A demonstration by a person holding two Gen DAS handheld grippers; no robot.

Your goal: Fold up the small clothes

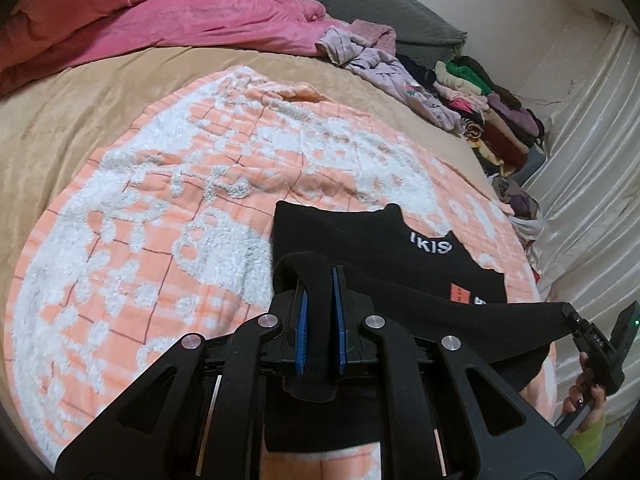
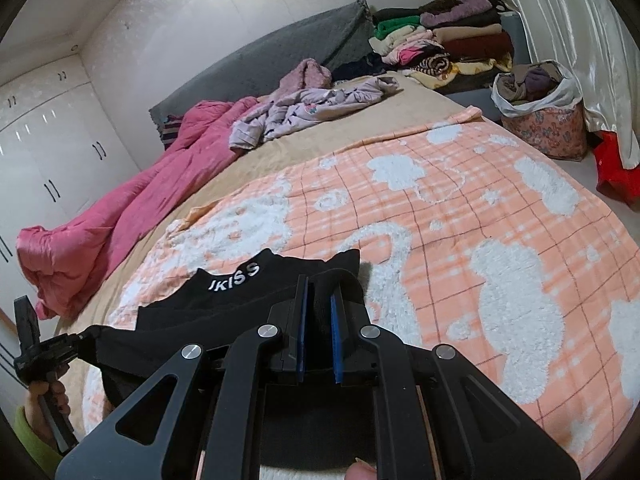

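Observation:
A small black garment (image 1: 380, 240) with white letters at its neck lies partly on the orange-and-white blanket (image 1: 160, 200), its near edge lifted and stretched between both grippers. My left gripper (image 1: 319, 276) is shut on one corner of that edge, black cloth bunched between its blue pads. The right gripper (image 1: 567, 309) shows at the far right, clamped on the other corner. In the right wrist view my right gripper (image 2: 318, 286) is shut on the garment (image 2: 240, 292), and the left gripper (image 2: 86, 334) pinches the corner at the far left.
A pink duvet (image 2: 120, 208) lies along the far side of the bed. Lilac clothes (image 2: 312, 108) are heaped near the grey headboard (image 2: 260, 52). Folded clothes (image 2: 452, 40) are stacked beyond the bed, beside a floral basket (image 2: 540, 120) and a curtain (image 2: 580, 20).

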